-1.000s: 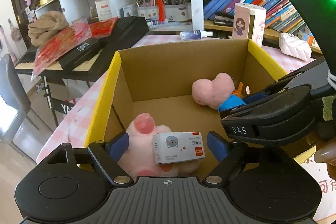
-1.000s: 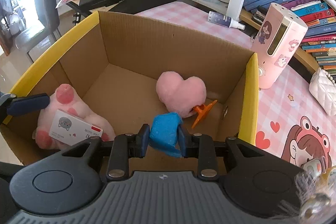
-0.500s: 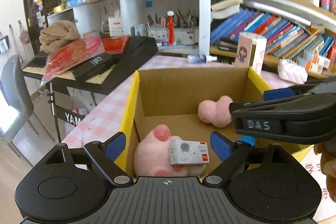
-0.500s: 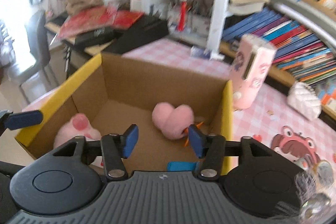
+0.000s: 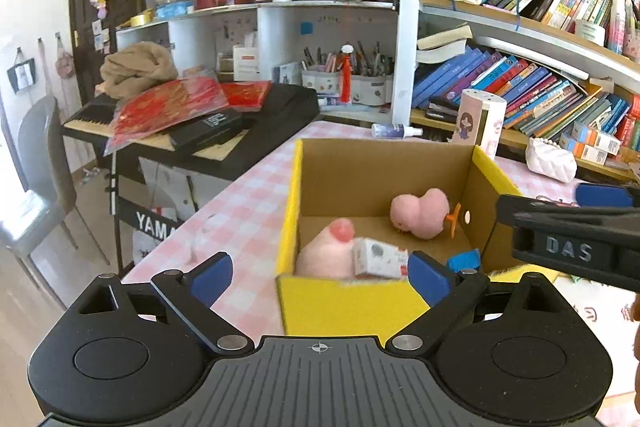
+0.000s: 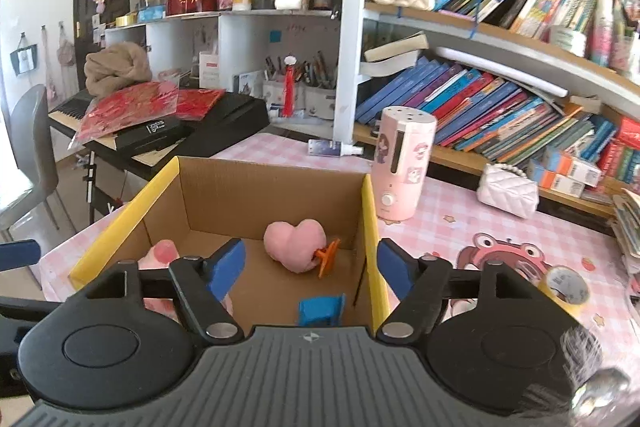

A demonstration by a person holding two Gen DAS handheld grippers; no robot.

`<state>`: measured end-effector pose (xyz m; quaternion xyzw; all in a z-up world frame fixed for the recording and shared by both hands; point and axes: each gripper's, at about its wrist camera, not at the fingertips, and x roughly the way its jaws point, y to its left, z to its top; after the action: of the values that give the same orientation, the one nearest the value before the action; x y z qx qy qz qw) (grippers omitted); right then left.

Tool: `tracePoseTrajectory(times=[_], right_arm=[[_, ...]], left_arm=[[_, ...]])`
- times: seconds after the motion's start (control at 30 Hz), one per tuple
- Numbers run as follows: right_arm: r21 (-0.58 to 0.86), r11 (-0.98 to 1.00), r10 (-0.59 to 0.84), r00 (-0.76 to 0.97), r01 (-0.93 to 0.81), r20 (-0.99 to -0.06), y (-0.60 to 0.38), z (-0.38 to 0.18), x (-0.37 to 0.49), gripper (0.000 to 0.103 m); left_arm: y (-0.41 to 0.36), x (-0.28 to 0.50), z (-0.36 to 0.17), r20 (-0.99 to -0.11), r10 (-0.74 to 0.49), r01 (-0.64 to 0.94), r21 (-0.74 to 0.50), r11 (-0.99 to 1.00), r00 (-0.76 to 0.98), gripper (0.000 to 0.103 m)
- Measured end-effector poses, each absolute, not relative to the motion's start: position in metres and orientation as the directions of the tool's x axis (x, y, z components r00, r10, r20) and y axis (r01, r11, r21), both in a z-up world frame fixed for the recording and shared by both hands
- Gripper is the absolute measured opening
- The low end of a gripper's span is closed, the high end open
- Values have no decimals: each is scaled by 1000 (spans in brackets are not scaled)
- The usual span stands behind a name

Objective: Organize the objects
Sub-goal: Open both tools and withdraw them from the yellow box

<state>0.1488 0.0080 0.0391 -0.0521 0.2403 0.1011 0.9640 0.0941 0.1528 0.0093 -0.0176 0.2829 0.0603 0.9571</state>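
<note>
**Box Partly Filled, Desk Items Left Outside**

Crowded bookshelves [image 6: 500, 107] and a keyboard piled with red packets are seen behind a pink checked desk [image 6: 460, 211], on which an open cardboard box [image 6: 256, 187] with yellow rims is set. Both claws are held above the box's near edge, and nothing is gripped by either. The left claw [image 5: 320, 267] is spread wide, its blue pads apart over the near wall. The right claw [image 6: 308, 263] is likewise released, its pads spread over the box's right front corner.

Inside the box, five things are seen. A pink heart cushion [image 6: 294, 245] is lying toward the back right, with an orange clip [image 6: 328, 257] touching it. A blue block [image 6: 320, 309] is resting on the floor of the box near the front right. A pink plush [image 5: 324, 255] is lying at the front left, and a small white carton [image 5: 380, 259] is propped against it.

The task is judged to be well advanced but not finished. Outside the box, a pink cylindrical device [image 6: 404, 167], a white quilted pouch [image 6: 508, 191], a small spray bottle [image 6: 332, 147] and a roll of tape [image 6: 564, 287] are left on the desk. Whether these are meant to be packed cannot be told.
</note>
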Motion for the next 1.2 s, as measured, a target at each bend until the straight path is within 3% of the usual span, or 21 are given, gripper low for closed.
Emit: tracePoseTrajectory(times=[0.17,0.57,1.2], right_arm=[[-95,981,109,880,-171,-462,8,32,119,83],[-122,985,34,826,-123,-562,16,9,69,93],[-189,981,-84,776,-46,-625,-8,-21,2,100]], left_arm=[[163,74,7,-549,136,-159,6,987,825,99],[172,24,-6,-611,177,-199,33,980,772,99],[124,-16,-25,-670,84,-26,97,995,737,100]])
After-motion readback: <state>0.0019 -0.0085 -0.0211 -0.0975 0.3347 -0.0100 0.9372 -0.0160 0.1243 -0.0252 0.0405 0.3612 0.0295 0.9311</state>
